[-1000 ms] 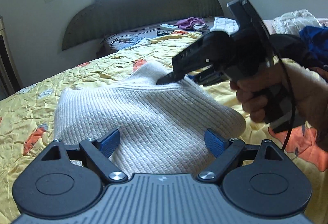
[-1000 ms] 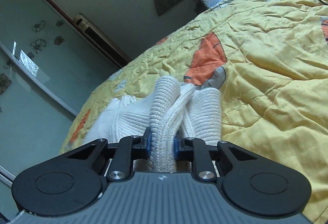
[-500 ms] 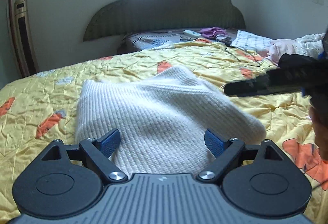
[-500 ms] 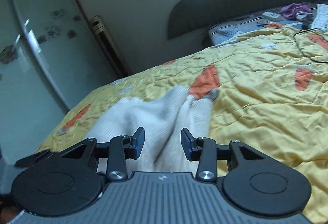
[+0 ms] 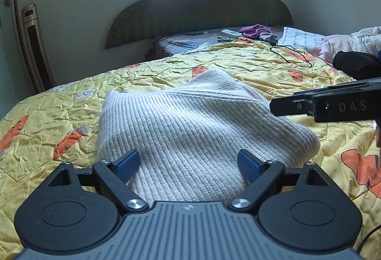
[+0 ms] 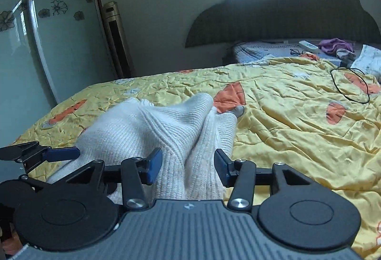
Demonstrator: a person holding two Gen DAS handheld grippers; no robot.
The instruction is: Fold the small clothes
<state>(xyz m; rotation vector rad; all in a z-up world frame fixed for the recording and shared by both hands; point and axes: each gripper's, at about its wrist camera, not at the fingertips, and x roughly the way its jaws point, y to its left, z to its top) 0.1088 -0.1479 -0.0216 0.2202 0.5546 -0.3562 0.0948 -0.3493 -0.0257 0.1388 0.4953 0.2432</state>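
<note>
Yellow quilt (image 5: 238, 69) with orange carrot print covers the bed ahead of both claws, dark scalloped headboard (image 5: 202, 3) beyond it. White ribbed knit garment (image 5: 190, 126) lies folded on the quilt, directly ahead of and partly under the left gripper (image 5: 188, 164), whose blue pads stand spread wide on either side of the knit without pressing it. Right wrist view alone shows a glass door with flower decals (image 6: 47, 34) far left of the claw, and the garment's raised fold ridge (image 6: 181, 126) running between the pads of the right gripper (image 6: 188, 164); jaws opening, cloth between them, pads not pressing. Left view alone shows dark and pale clothes (image 5: 354, 55) heaped far right. Black cable loop (image 6: 350, 86) ahead-right, white remote (image 5: 231, 33) and purple cloth (image 5: 254, 30) near the headboard. The right gripper is cut off at the left view's right edge; garment's near edge hidden under both claw bodies.
</note>
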